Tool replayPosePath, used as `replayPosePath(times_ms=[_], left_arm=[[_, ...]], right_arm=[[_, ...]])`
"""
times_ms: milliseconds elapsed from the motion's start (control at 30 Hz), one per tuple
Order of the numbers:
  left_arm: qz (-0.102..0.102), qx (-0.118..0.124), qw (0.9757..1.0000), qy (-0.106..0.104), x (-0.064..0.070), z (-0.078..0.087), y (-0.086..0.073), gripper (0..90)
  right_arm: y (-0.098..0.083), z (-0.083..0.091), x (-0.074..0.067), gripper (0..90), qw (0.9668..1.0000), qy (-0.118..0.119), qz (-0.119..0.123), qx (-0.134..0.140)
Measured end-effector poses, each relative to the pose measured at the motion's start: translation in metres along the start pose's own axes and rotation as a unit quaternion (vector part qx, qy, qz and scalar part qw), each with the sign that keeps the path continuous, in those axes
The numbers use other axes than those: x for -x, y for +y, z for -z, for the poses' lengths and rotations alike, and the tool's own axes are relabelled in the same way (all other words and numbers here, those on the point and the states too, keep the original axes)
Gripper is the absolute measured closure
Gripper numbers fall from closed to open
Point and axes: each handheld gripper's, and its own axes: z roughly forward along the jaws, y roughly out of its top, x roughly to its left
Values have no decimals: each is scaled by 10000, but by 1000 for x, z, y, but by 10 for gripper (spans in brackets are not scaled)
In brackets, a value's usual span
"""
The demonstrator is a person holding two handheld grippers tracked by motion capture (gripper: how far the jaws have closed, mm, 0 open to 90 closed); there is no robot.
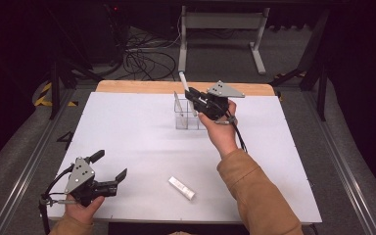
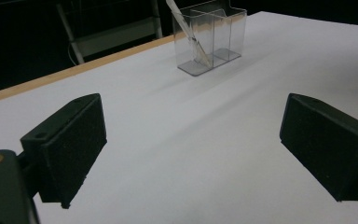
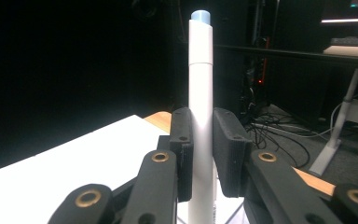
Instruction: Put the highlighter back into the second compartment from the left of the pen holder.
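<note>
**Me:** White pen (image 1: 182, 79) is pinched in my right gripper (image 1: 192, 94). From the high view I see it up over the clear holder (image 1: 188, 117) at the far side of the table (image 1: 127, 137). The pen's long line runs up and away from the jaws, with its tip past the far rim of the holder.

**Helper:** Which hand is closer to the holder?

**Me:** The right one, by a lot. My left gripper (image 1: 111, 166) sits near my edge of the table, well apart from it. A small white tube (image 1: 181, 188) lies flat between the two hands, closer to me.

**Helper:** What does the left gripper view show?

**Me:** Its jaws stand wide apart with nothing between them. Far ahead is the clear holder (image 2: 210, 37), with a thin clear stick (image 2: 189, 35) leaning inside it.

**Helper:** And the right gripper view?

**Me:** The two black jaws are squeezed on the white pen (image 3: 200, 116). It stands straight up between them, blue end on top. I think the pen has to tip downward before it can go into a slot.
</note>
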Motion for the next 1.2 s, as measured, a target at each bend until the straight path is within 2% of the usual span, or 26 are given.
replayPosePath(times_ms=[333, 467, 533, 800, 1200], left_arm=[[-1, -13, 10000, -14, 0, -1, 0, 77], [1, -15, 10000, -17, 0, -1, 0, 77], [3, -13, 10000, -16, 0, -1, 0, 77], [7, -14, 10000, -9, -1, -1, 0, 78], [13, -27, 10000, -21, -1, -1, -1, 78]], right_arm=[[-8, -10, 12, 789, 9999, -96, 71, 88], [-10, -14, 14, 788, 9996, -143, 178, 139], [-12, -17, 16, 788, 9996, -178, 146, 142], [-16, -21, 22, 788, 9994, -302, 169, 71], [-23, -31, 26, 787, 9989, -345, 285, -101]])
